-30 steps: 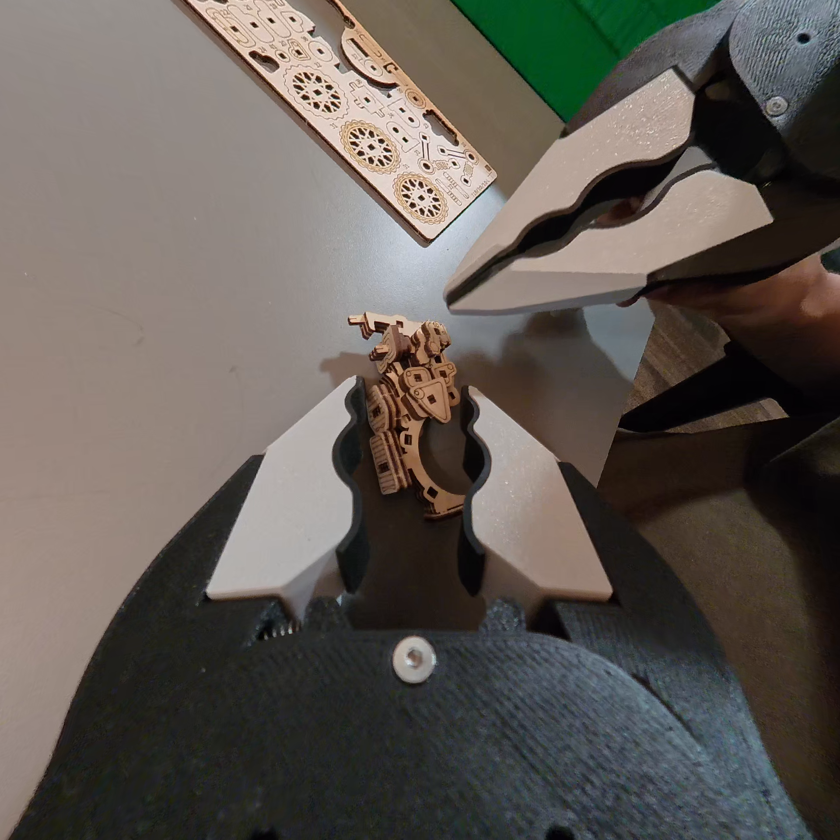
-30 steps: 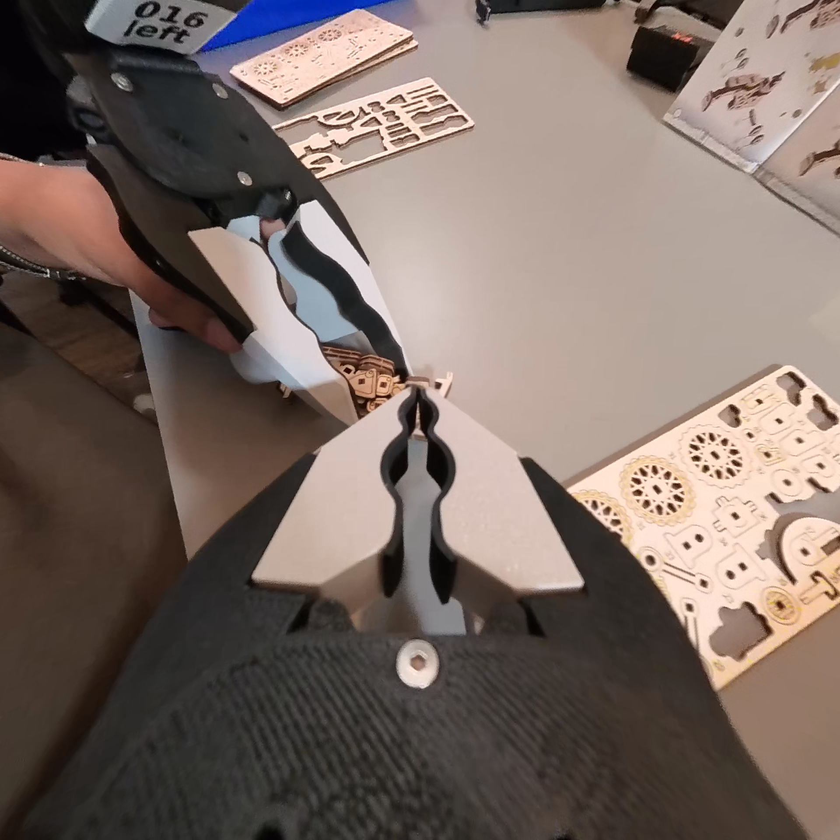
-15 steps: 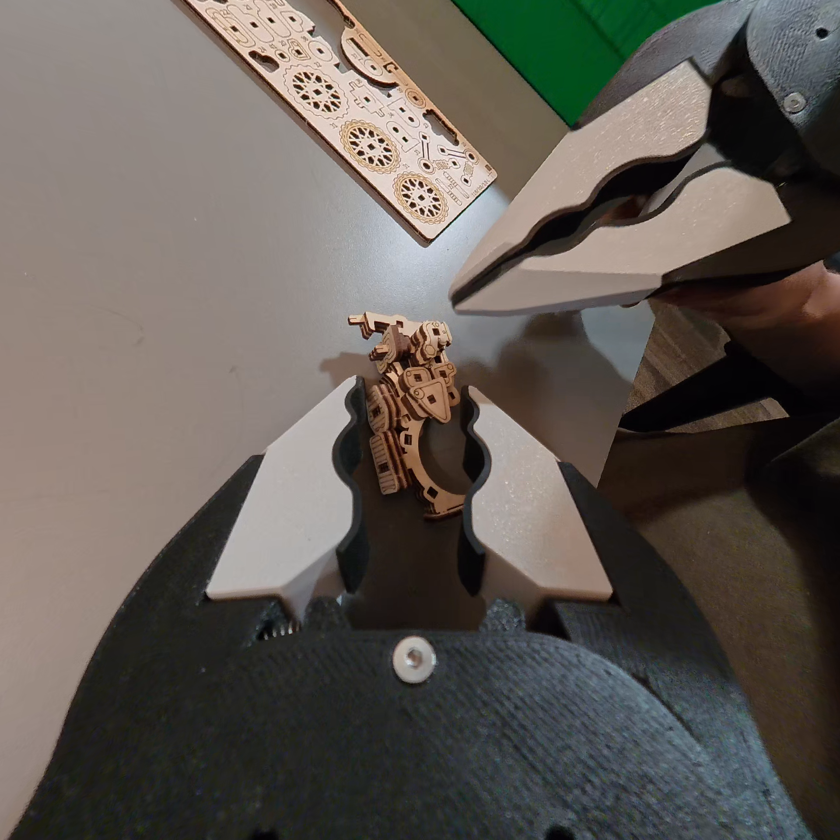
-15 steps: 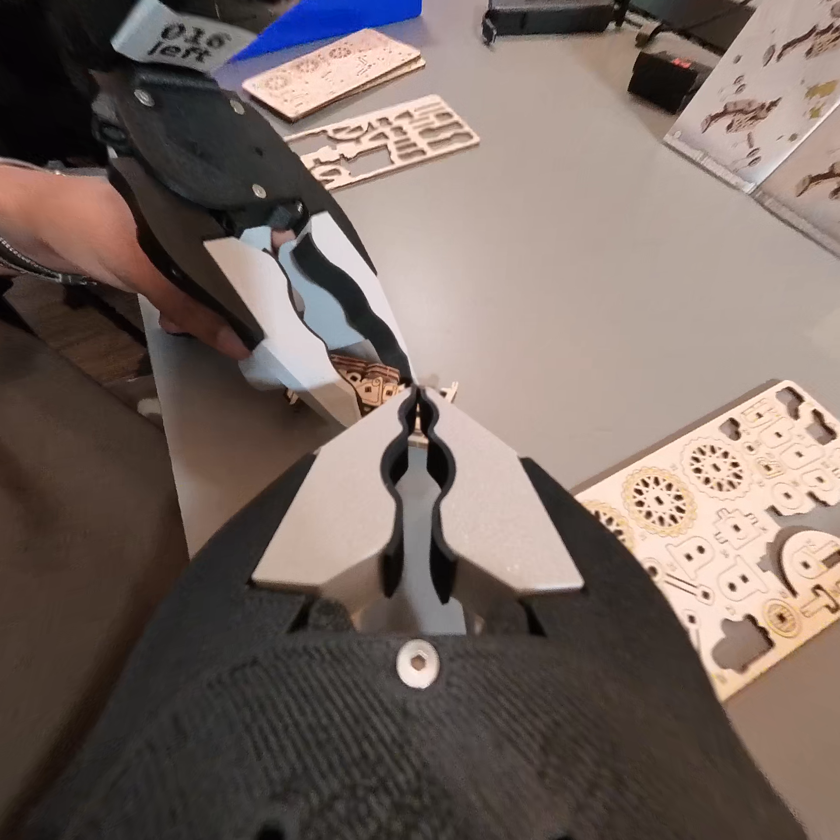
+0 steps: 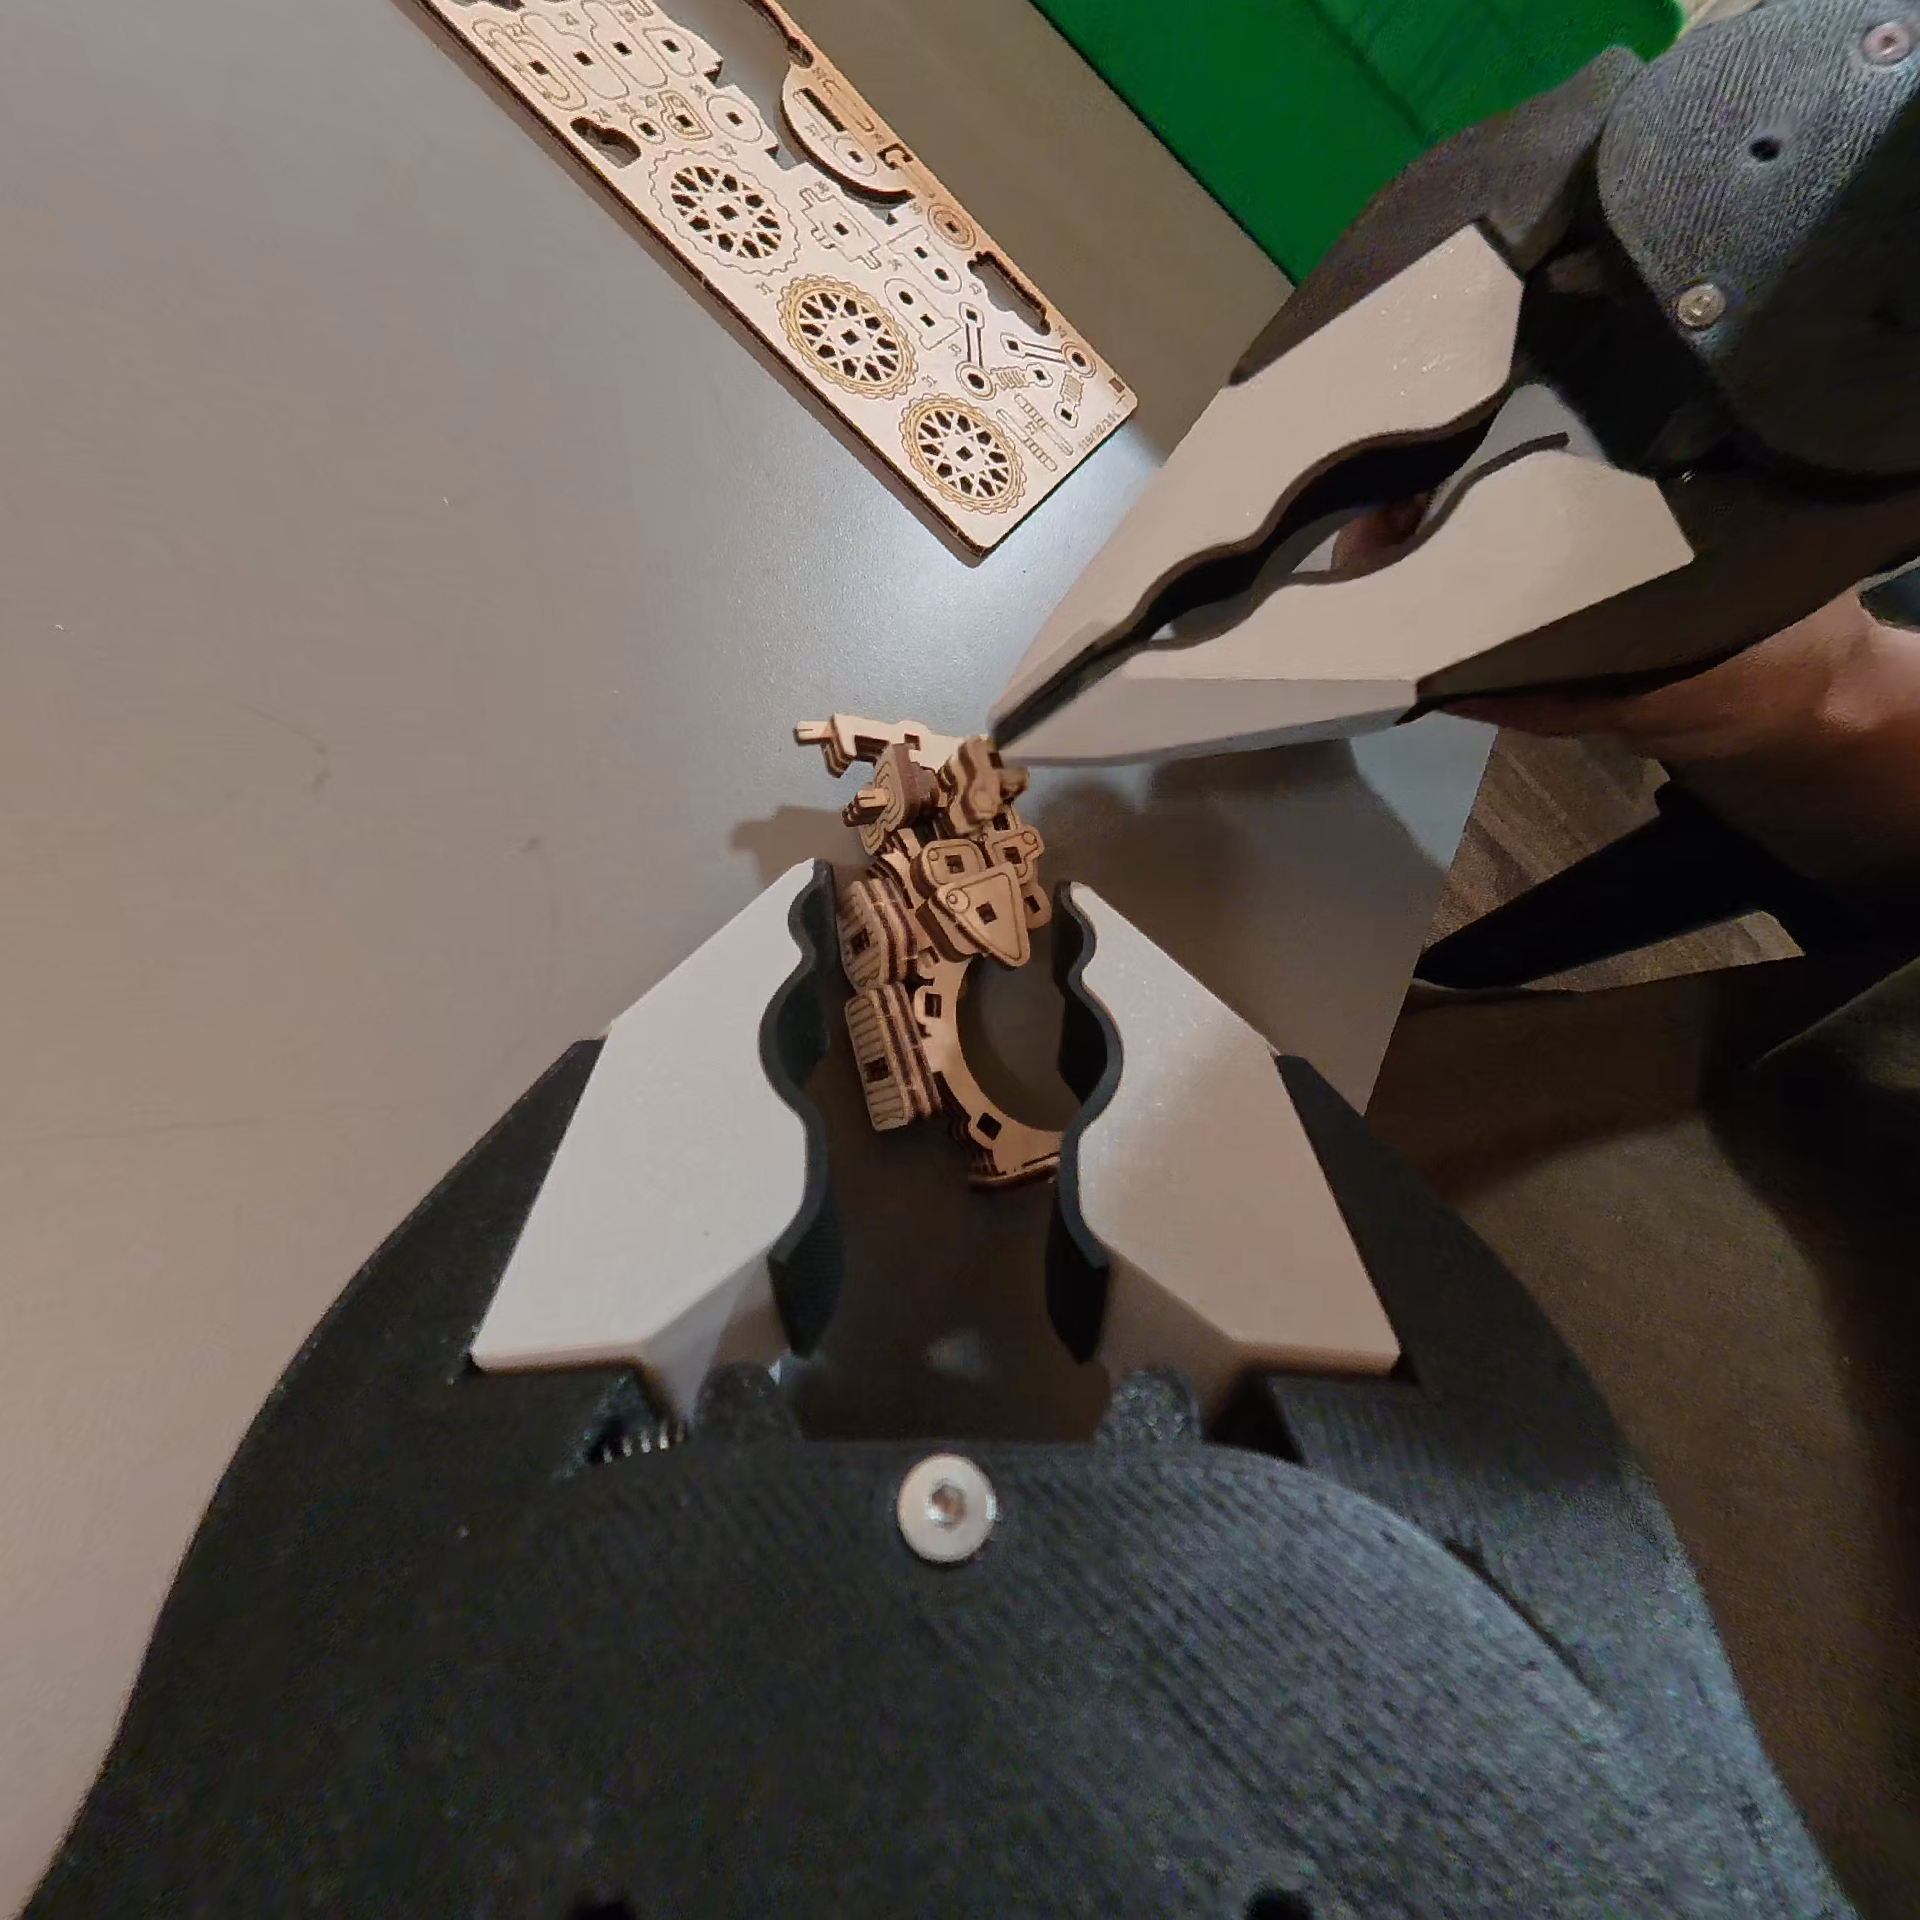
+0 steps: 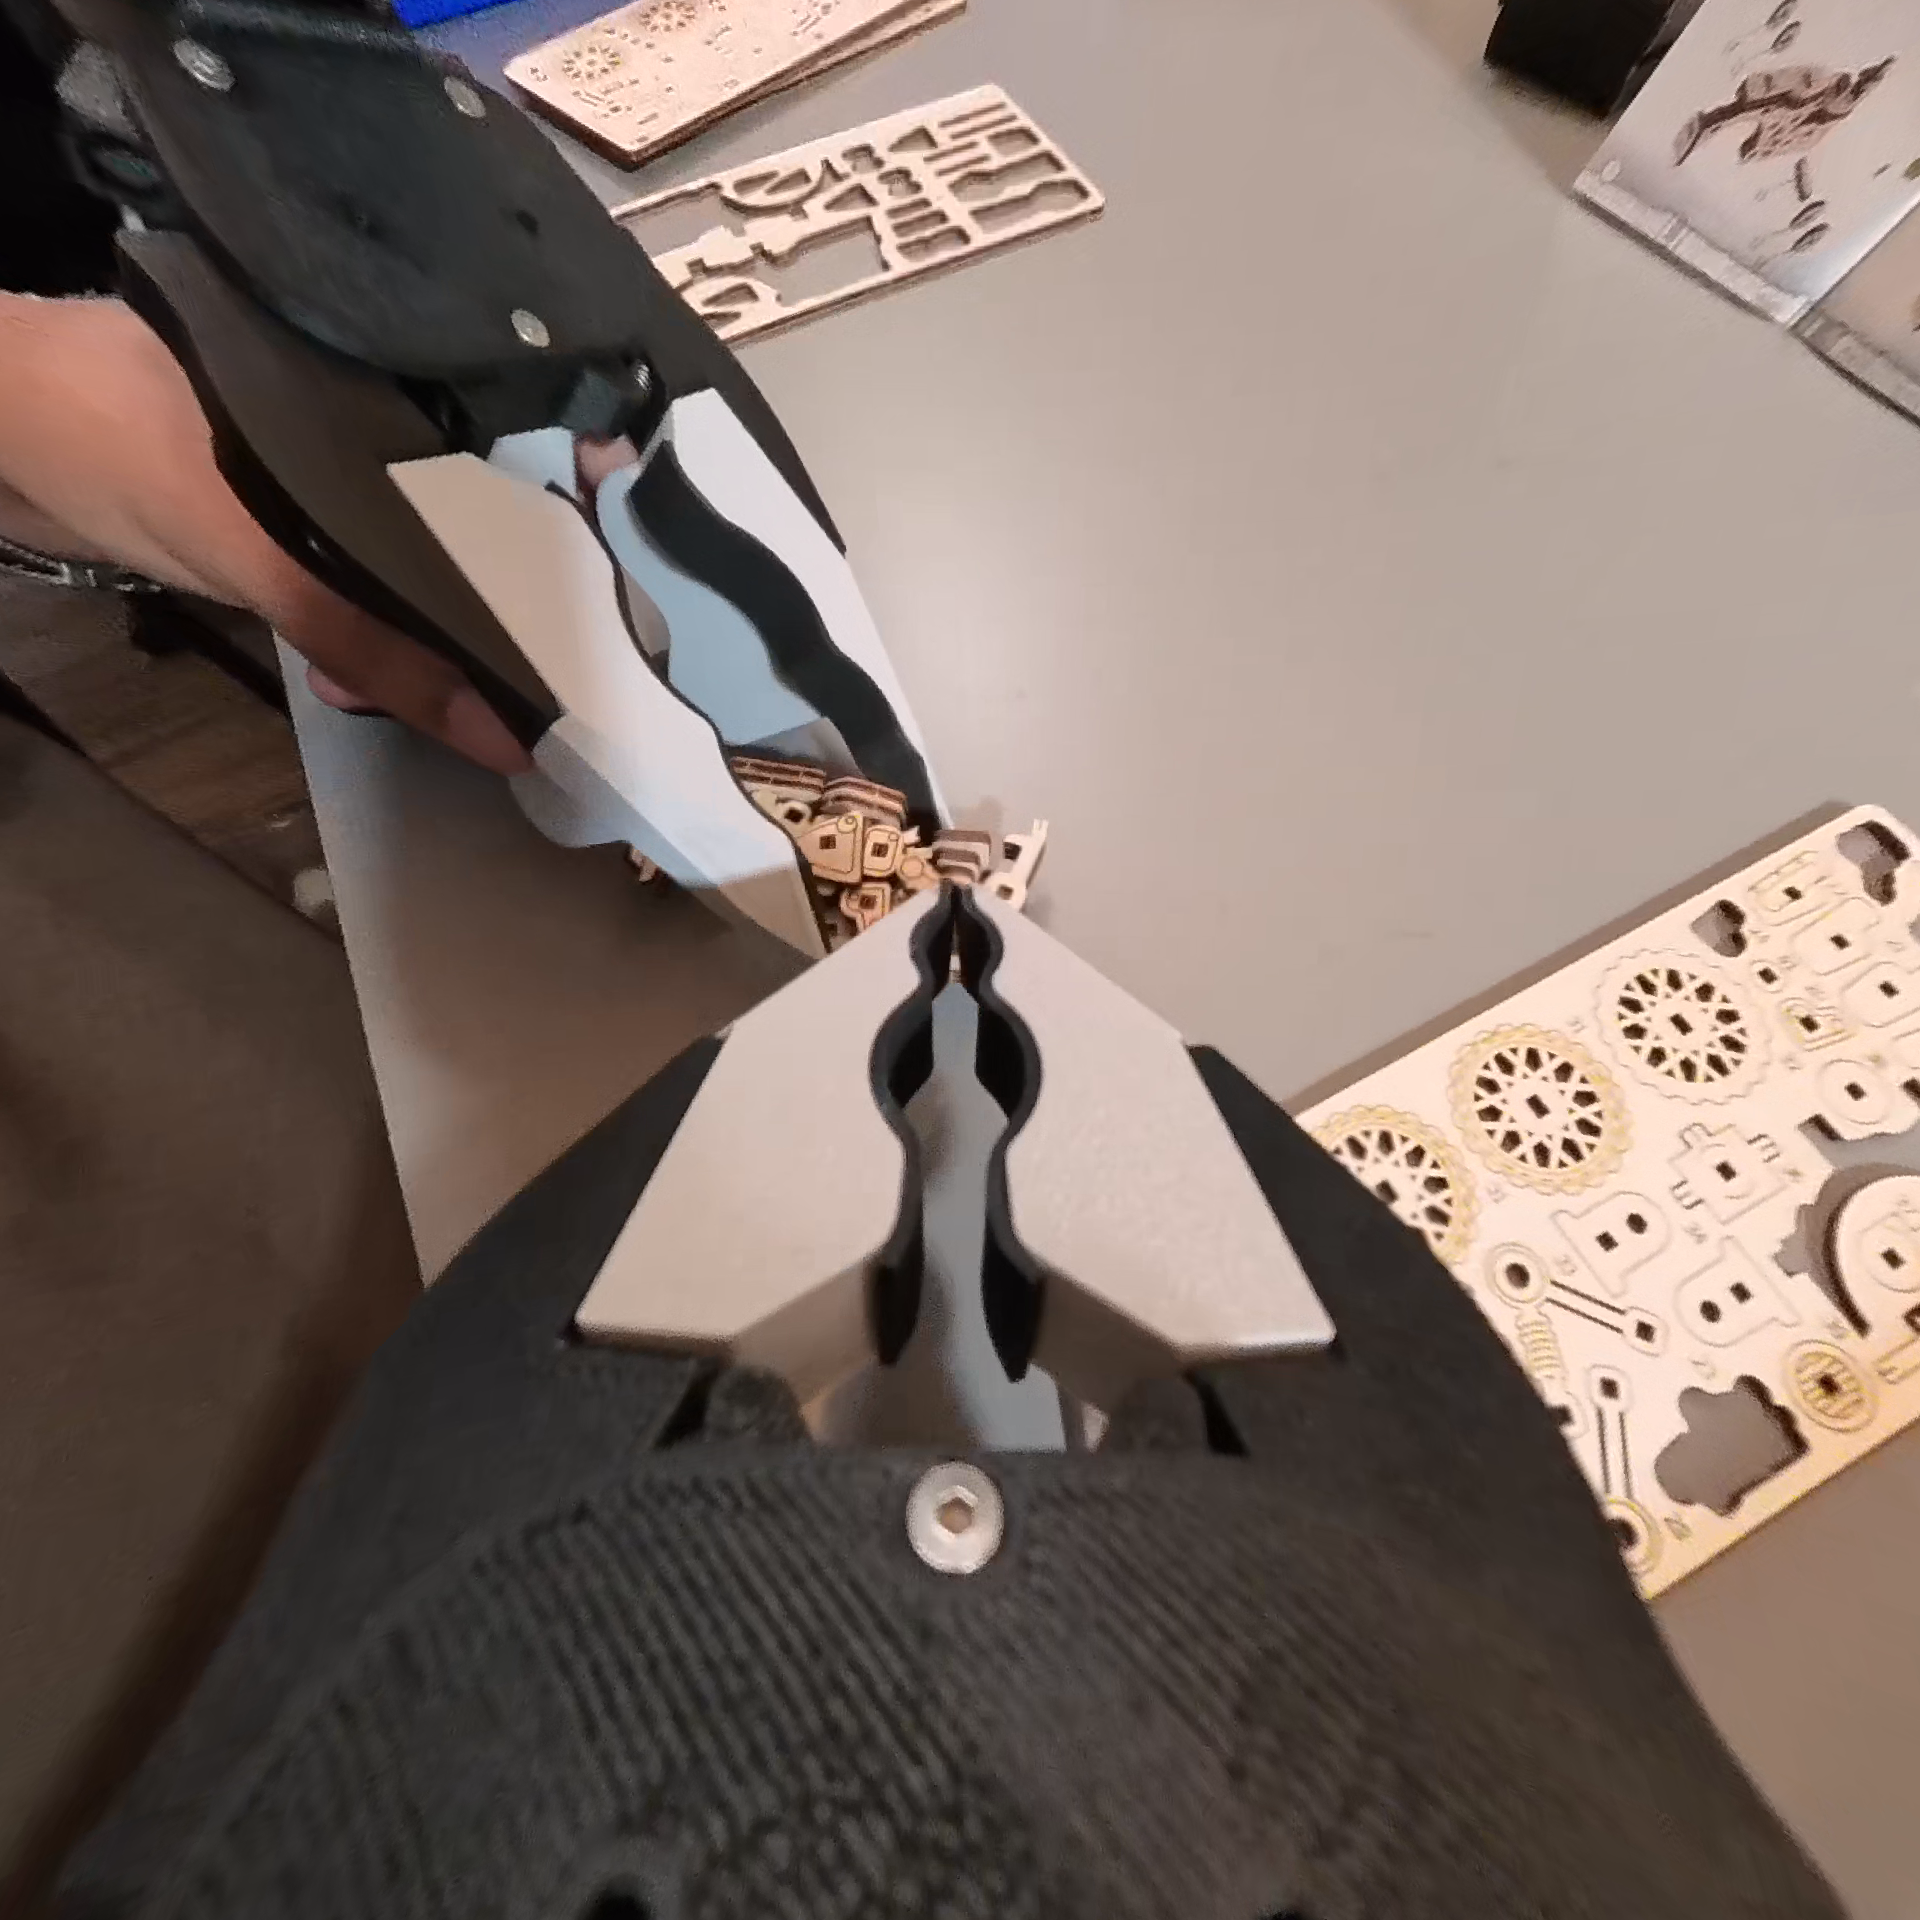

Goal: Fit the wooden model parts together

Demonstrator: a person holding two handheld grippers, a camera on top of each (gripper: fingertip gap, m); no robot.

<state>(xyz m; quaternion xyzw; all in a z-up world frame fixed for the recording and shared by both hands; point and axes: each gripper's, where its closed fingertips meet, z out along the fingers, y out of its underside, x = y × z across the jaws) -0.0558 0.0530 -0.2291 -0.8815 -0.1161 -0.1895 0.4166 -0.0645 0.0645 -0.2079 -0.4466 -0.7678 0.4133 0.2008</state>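
A small, partly built wooden model (image 5: 940, 935) with layered plywood parts and a ring-shaped base is held between my left gripper's fingers (image 5: 945, 894), above the grey table (image 5: 312, 727). My right gripper (image 5: 1003, 732) comes in from the upper right with its jaws together, and its tips touch the model's far upper end. In the right wrist view my right gripper (image 6: 954, 899) is shut with its tips against the model (image 6: 862, 842). The left gripper (image 6: 883, 862) grips the model from the upper left and hides much of it.
A wooden parts sheet (image 5: 831, 239) with gear shapes lies beyond the model; it also shows in the right wrist view (image 6: 1662, 1143). More sheets (image 6: 862, 218) and a booklet (image 6: 1766, 156) lie further back. The table edge (image 5: 1434, 883) is close on the right. Hands (image 6: 156, 468) hold the grippers. Left and right tips are no more than a few centimetres apart.
My right gripper has come down and to the left from above the model, and its shut tips now touch the model's upper end. My left gripper and the model have stayed put.
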